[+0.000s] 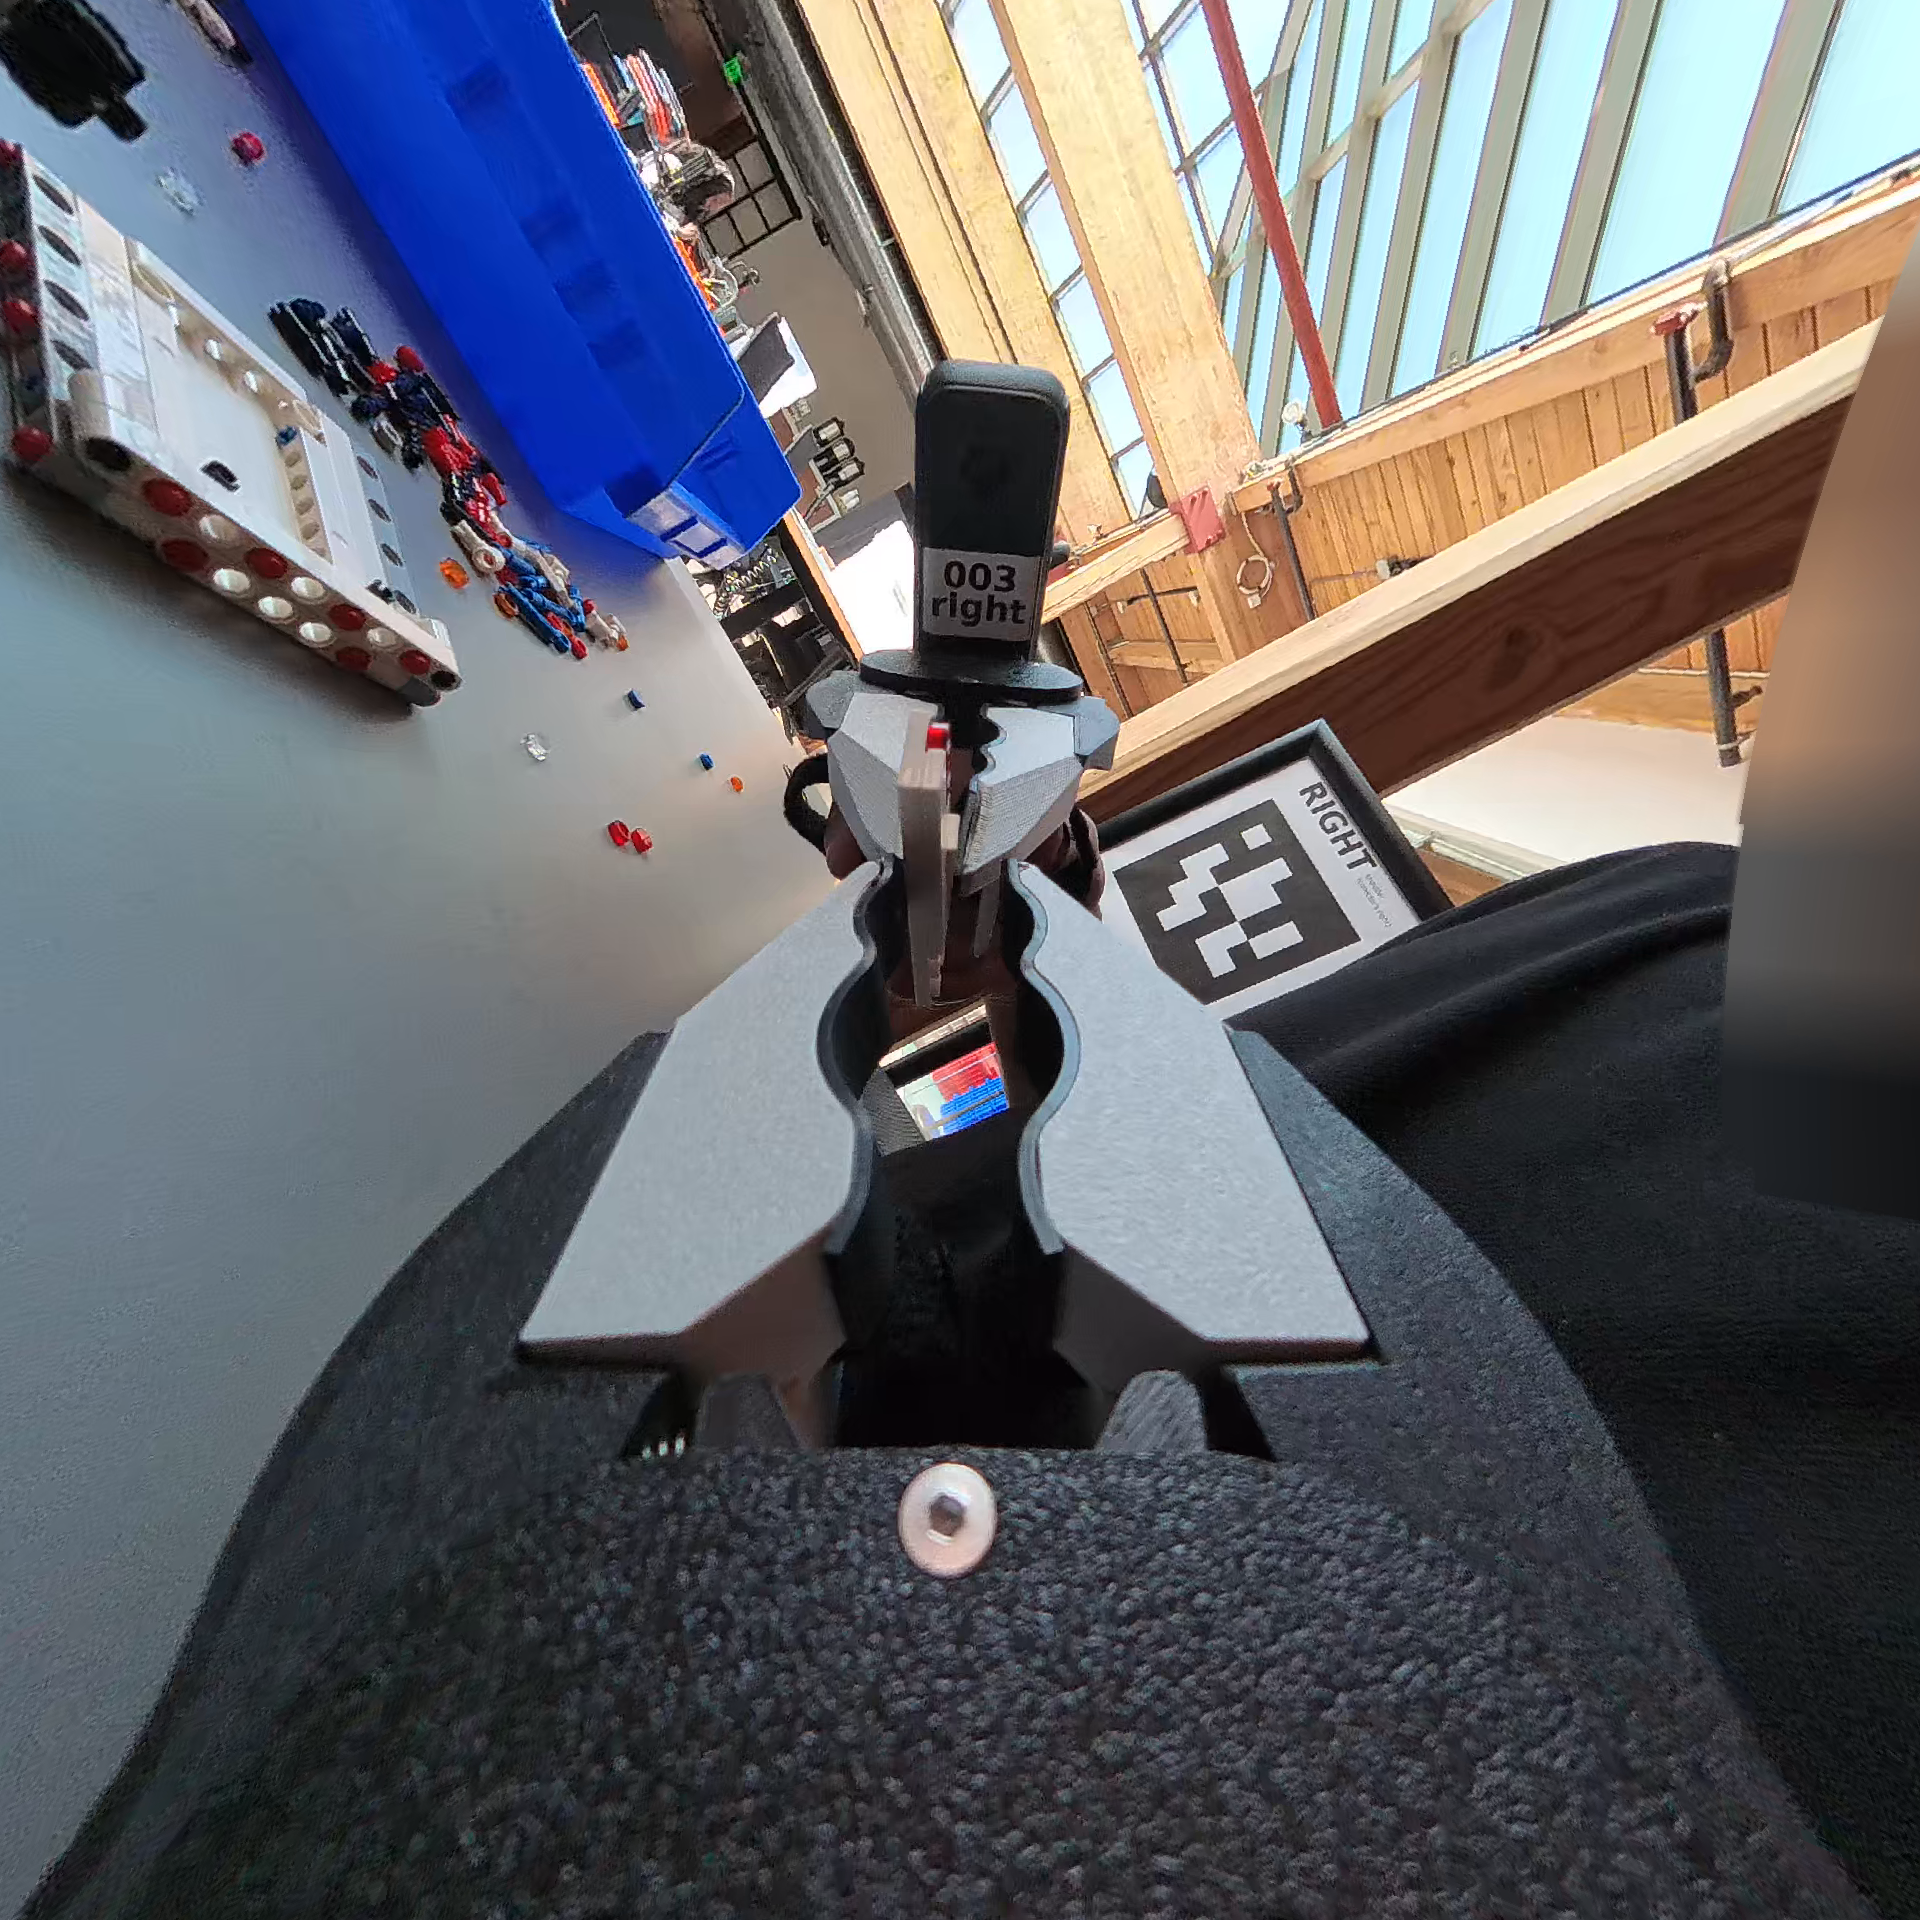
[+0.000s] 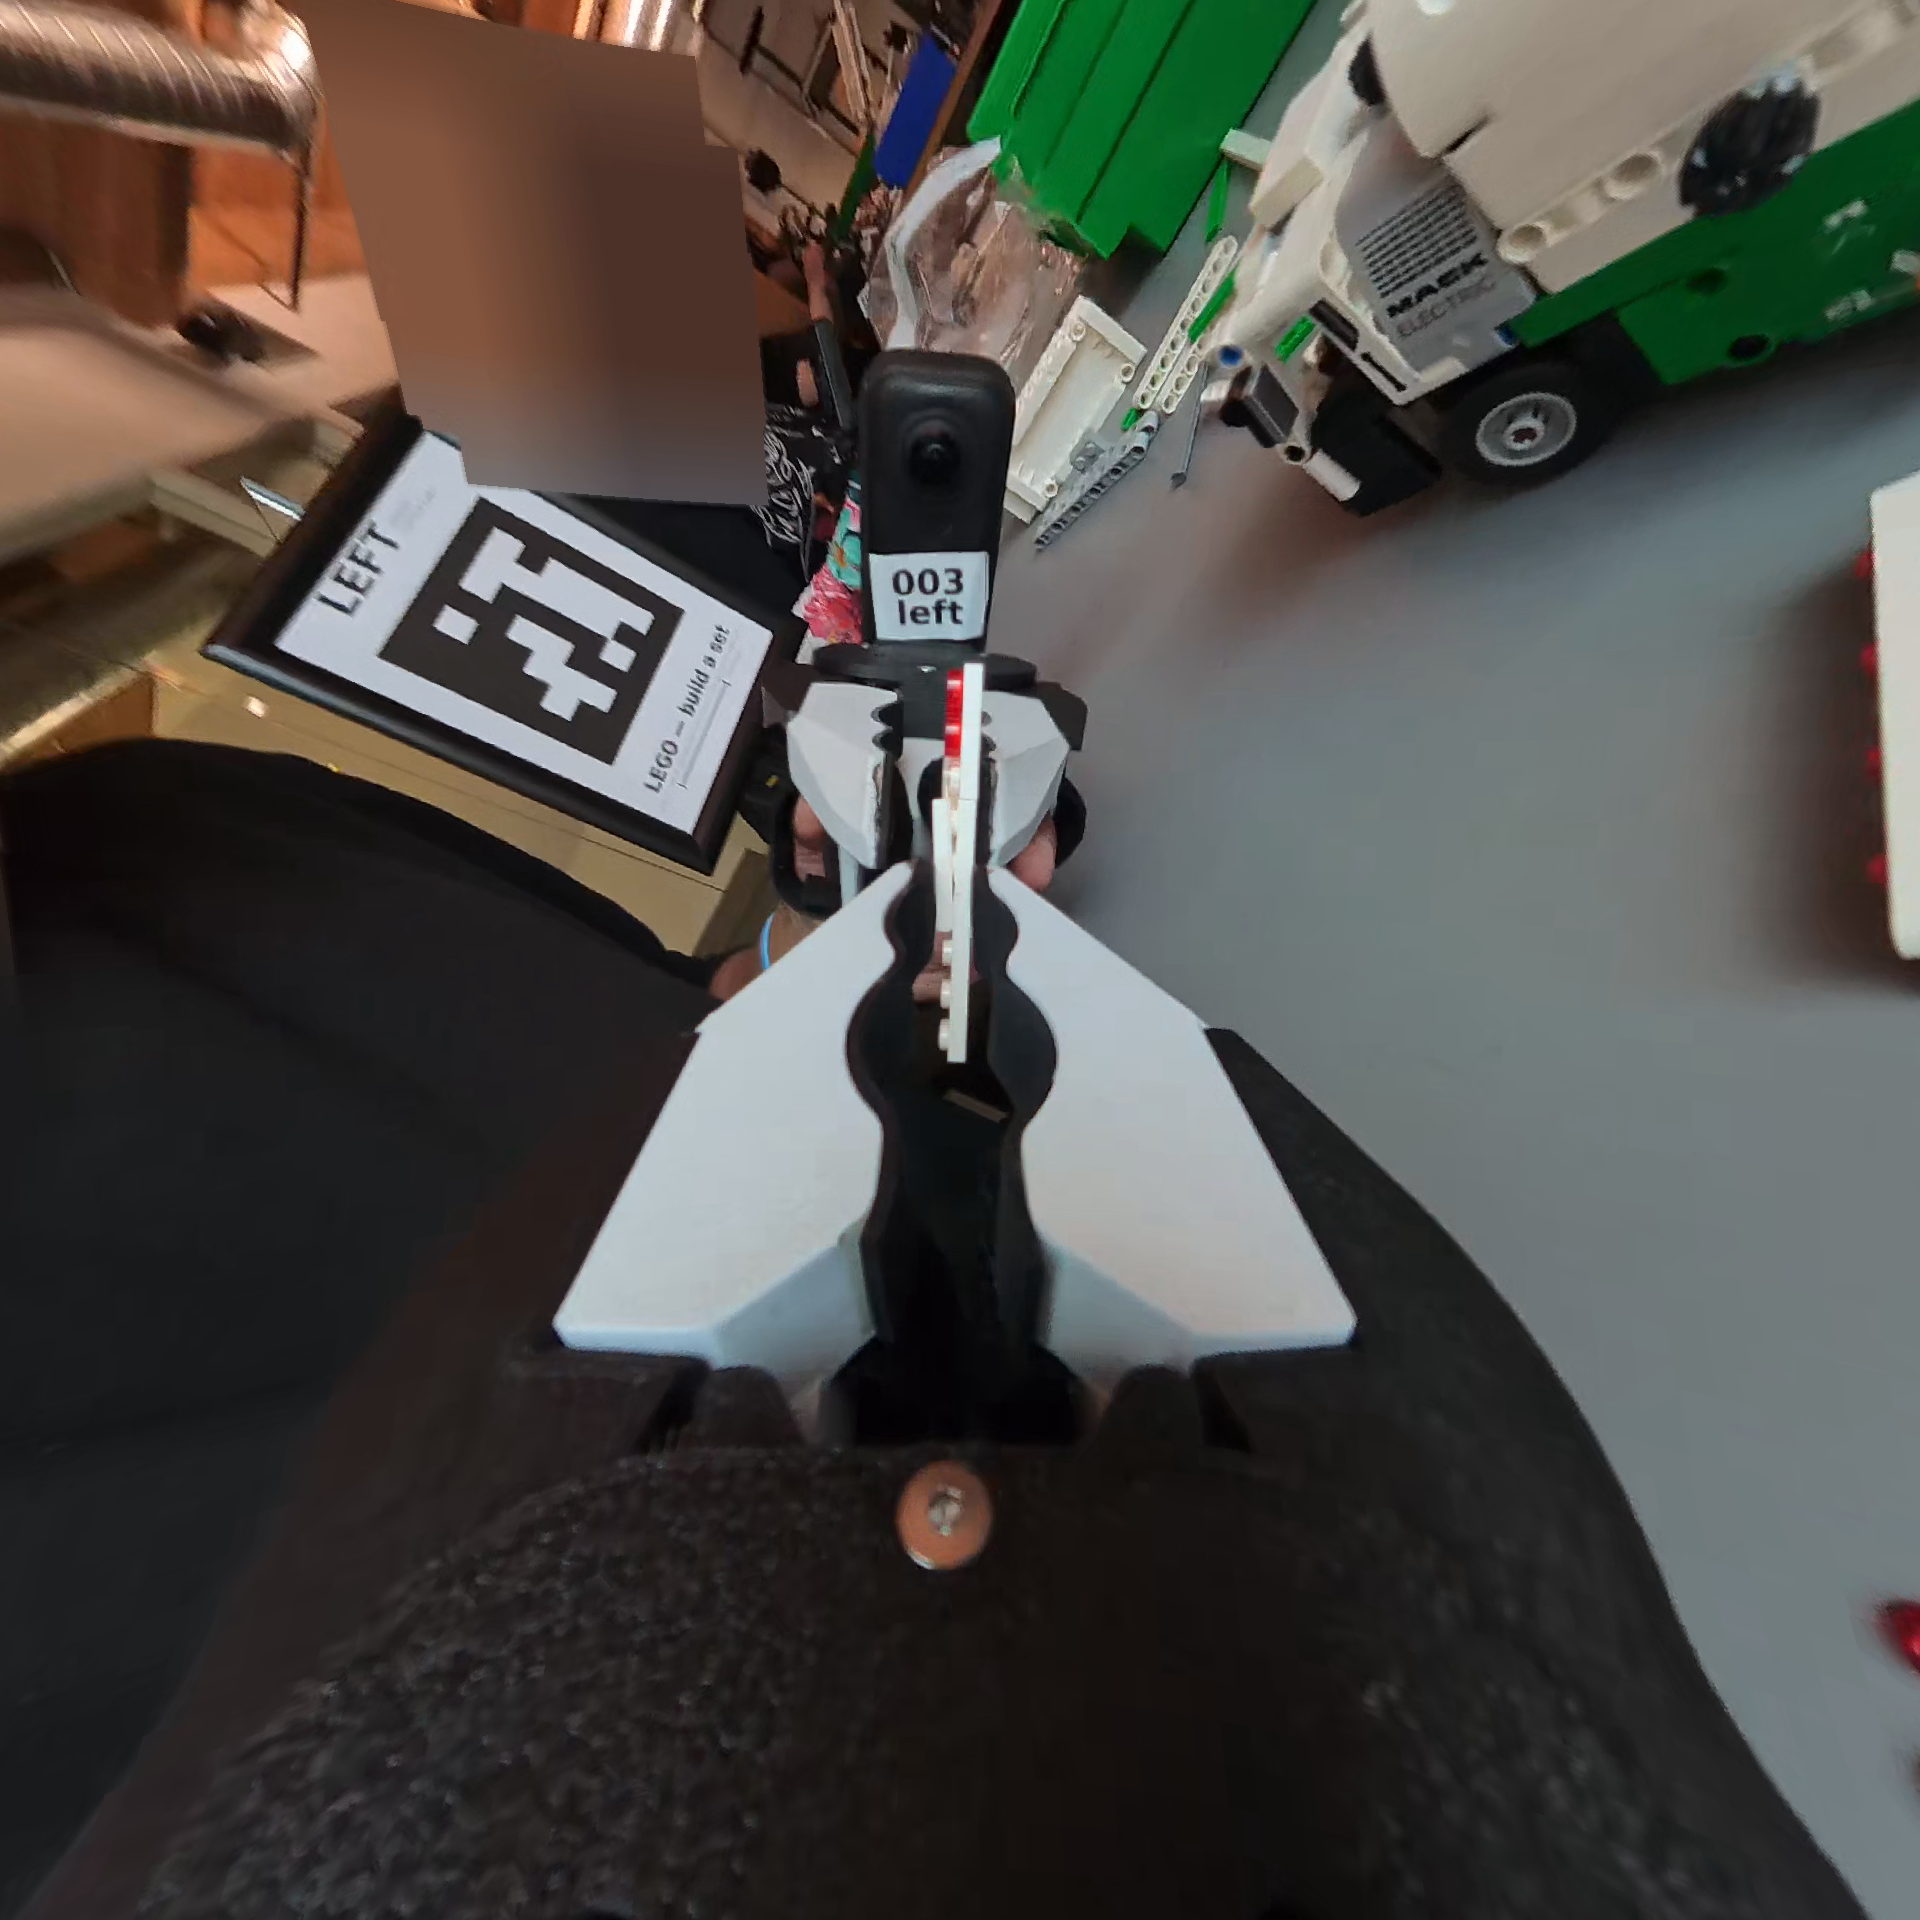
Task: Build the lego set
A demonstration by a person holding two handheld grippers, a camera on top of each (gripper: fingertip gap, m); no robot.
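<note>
A thin white plate (image 2: 961,831) with red studs (image 2: 954,707) at its upper end stands edge-on between the two grippers, which face each other above the grey table (image 2: 1455,935). My right gripper (image 2: 951,883) is shut on the plate at its fingertips. In the left wrist view the right gripper (image 1: 971,800) shows nearly closed around the plate (image 1: 923,862). My left gripper (image 1: 940,883) is open. Its fingers flank the plate with a gap on one side. The right wrist view shows the left gripper (image 2: 935,769) with its jaws apart and the plate against one finger (image 2: 1023,769).
A blue bin (image 1: 540,260), a white panel with red pins (image 1: 208,468) and loose small pieces (image 1: 468,499) lie on the table. A green and white toy truck (image 2: 1507,260), white beams (image 2: 1081,405) and a green bin (image 2: 1122,104) stand farther off. Framed marker cards (image 1: 1257,894) (image 2: 520,623) and a person's dark clothing (image 1: 1558,1143) are close by.
</note>
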